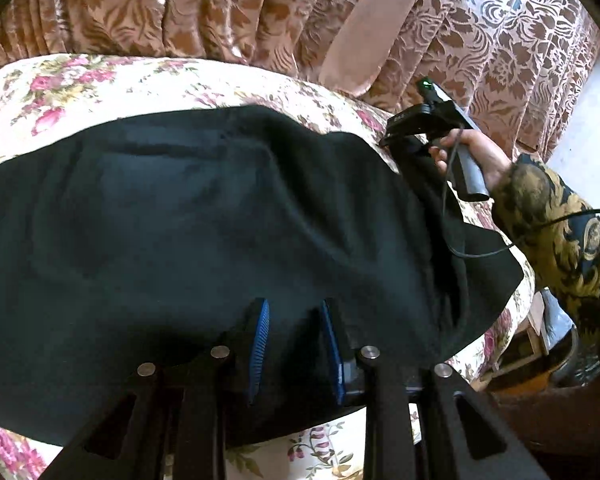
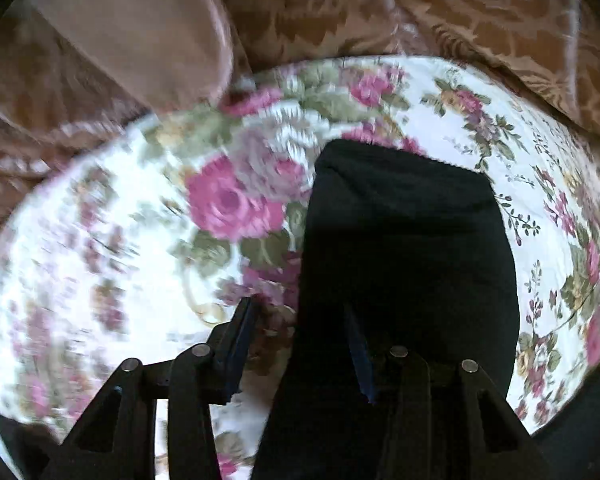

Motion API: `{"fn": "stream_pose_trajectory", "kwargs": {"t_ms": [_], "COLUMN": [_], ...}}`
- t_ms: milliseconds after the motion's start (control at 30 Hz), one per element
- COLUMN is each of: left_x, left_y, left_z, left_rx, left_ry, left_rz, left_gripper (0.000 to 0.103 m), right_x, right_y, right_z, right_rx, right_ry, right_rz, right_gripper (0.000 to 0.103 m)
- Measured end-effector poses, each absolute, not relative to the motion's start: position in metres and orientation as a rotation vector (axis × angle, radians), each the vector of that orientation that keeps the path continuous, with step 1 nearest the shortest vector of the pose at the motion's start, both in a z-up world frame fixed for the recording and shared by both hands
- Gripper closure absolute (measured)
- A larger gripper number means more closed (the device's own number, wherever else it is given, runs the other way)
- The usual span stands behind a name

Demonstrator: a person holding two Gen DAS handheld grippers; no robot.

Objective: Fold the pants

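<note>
Black pants (image 1: 204, 232) lie spread on a floral bedspread (image 1: 100, 84). My left gripper (image 1: 294, 312) hovers low over the near part of the pants, its blue-padded jaws apart and holding nothing. The right gripper (image 1: 392, 136), held by a hand in a patterned sleeve, sits at the far right edge of the pants. In the right wrist view one black pant end (image 2: 408, 232) lies on the bedspread (image 2: 120, 240). My right gripper (image 2: 300, 312) is open, its left finger over the bedspread and its right finger over the black cloth. That view is motion-blurred.
Brown patterned curtains (image 1: 220, 8) hang behind the bed and show in the right wrist view (image 2: 420, 8). A plain tan cloth (image 1: 364, 36) hangs among them. A black cable (image 1: 480, 254) trails from the right gripper. Floor and clutter (image 1: 540, 344) lie off the bed's right edge.
</note>
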State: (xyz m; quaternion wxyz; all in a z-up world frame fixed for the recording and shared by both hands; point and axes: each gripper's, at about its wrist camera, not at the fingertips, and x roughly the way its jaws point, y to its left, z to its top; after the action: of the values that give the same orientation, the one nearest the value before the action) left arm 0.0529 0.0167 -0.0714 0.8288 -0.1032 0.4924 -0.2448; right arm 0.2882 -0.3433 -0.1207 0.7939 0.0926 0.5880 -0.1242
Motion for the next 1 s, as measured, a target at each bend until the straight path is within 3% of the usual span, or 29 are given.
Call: {"fn": "stream_pose_trajectory", "kwargs": {"t_ms": [67, 267, 433, 600, 800, 900, 1000], "left_x": [0.053, 0.057, 0.049, 0.037, 0.02, 0.012, 0.004], "left_y": [0.016, 0.01, -0.007, -0.035, -0.079, -0.1, -0.118], "left_z": [-0.074, -0.071, -0.062, -0.055, -0.048, -0.05, -0.055], "left_rx": [-0.227, -0.209, -0.182, -0.127, -0.019, 0.044, 0.097], "left_ry": [1.049, 1.043, 1.021, 1.017, 1.016, 1.031, 1.055], "left_rz": [-0.523, -0.542, -0.61, -0.683, -0.803, -0.851, -0.895], "left_gripper": [0.076, 0.075, 0.075, 0.074, 0.072, 0.071, 0.053], "right_x": [0.287, 0.242, 0.152, 0.061, -0.031, -0.055, -0.073], "right_y": [-0.342, -0.378, -0.42, -0.465, -0.514, -0.535, -0.547], "right_z": [-0.12, -0.075, -0.009, 0.023, -0.009, -0.053, -0.088], "right_rx": [0.132, 0.275, 0.423, 0.541, 0.663, 0.756, 0.846], "right_ry": [1.255, 1.104, 0.899, 0.753, 0.716, 0.754, 0.767], "right_rz": [-0.278, -0.184, -0.094, -0.075, -0.157, -0.21, -0.232], "right_gripper": [0.096, 0.097, 0.097, 0.097, 0.097, 0.097, 0.097]}}
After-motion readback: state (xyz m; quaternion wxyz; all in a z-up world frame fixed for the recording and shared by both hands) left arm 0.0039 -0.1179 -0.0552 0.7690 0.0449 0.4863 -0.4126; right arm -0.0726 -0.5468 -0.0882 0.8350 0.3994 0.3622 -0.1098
